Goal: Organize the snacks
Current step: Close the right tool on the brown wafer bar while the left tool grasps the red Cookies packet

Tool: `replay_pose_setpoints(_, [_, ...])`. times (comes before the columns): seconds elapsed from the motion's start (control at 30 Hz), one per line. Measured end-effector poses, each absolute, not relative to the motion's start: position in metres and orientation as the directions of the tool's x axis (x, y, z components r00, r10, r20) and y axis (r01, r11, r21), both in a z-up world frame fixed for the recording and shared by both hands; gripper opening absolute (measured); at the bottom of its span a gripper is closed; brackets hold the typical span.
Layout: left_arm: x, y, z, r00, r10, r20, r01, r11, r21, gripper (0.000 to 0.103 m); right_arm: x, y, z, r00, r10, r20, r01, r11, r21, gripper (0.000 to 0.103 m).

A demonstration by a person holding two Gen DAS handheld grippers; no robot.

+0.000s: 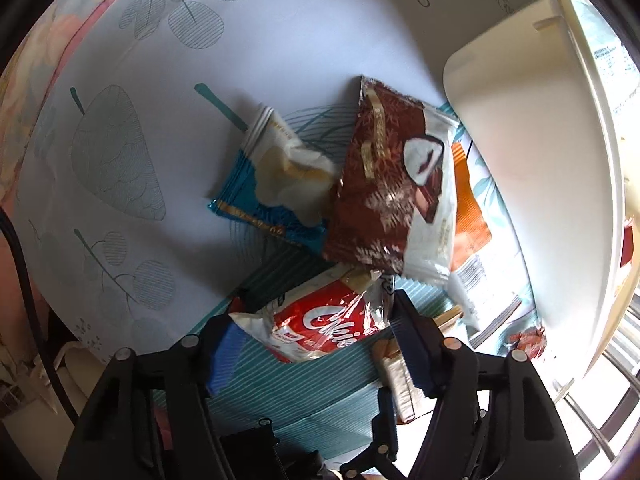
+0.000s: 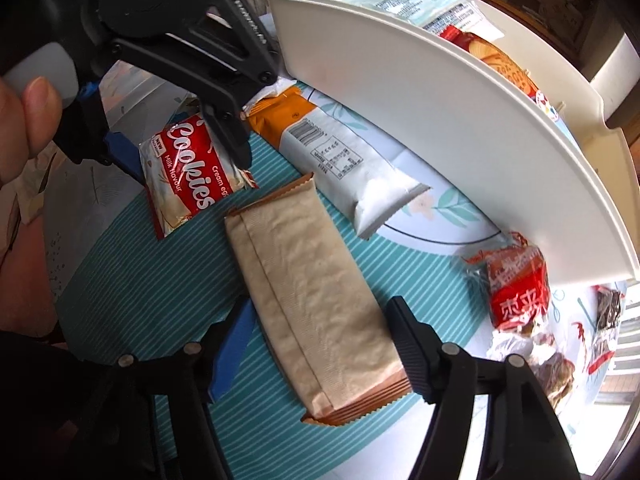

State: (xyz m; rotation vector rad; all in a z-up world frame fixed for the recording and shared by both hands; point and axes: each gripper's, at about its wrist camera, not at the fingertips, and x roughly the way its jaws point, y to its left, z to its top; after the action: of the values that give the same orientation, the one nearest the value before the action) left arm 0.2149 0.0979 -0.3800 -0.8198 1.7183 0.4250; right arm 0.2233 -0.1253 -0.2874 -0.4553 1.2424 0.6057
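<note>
My left gripper [image 1: 312, 320] is open, its jaws on either side of a red and white cookies packet [image 1: 324, 328] lying on the table; the same gripper [image 2: 188, 152] and packet [image 2: 188, 184] show in the right wrist view. My right gripper [image 2: 320, 320] is open astride a tan wrapped packet [image 2: 316, 300], its jaws apart on both sides. A brown chocolate bag [image 1: 392, 188] and a blue chip bag [image 1: 276, 184] lie beyond. A white bin [image 2: 440, 100] holds several snacks.
An orange and white packet [image 2: 344, 160] lies by the bin wall. Small red wrapped sweets [image 2: 516, 292] lie at the right. The tablecloth [image 1: 160, 80] has leaf prints. The bin [image 1: 540, 160] stands at the right in the left wrist view.
</note>
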Motion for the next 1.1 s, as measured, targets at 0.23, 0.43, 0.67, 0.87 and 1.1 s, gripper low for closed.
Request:
replay_pose_setpoints(0.23, [0.198, 0.107, -0.38, -0.161, -0.32, -0.934, -0.702, 0.702, -0.12, 0.061, 0.222, -0.131, -0.285, 0.164, 0.129, -0.978, -0.579, 0.815, 0.01, 0.063])
replay_pose_setpoints(0.43, [0.18, 0.113, -0.374, -0.177, -0.318, -0.932, -0.68, 0.724, -0.118, 0.06, 0.216, -0.133, -0.28, 0.15, 0.097, -0.984, -0.536, 0.844, 0.002, 0.063])
replay_pose_setpoints(0.67, [0.171, 0.105, -0.336, -0.177, -0.297, -0.938, -0.638, 0.76, -0.12, 0.059, 0.216, -0.141, -0.267, 0.113, 0.115, -0.987, -0.499, 0.866, 0.044, 0.061])
replay_pose_setpoints(0.87, [0.184, 0.1, -0.299, -0.159, -0.277, -0.948, -0.58, 0.803, -0.138, 0.059, 0.217, -0.148, -0.244, 0.123, 0.15, -0.981, -0.472, 0.879, 0.075, 0.061])
replay_pose_setpoints(1.1, [0.21, 0.093, -0.262, -0.087, -0.244, -0.966, -0.486, 0.857, -0.173, 0.059, 0.222, -0.161, -0.209, 0.151, 0.214, -0.965, -0.437, 0.89, 0.129, 0.061])
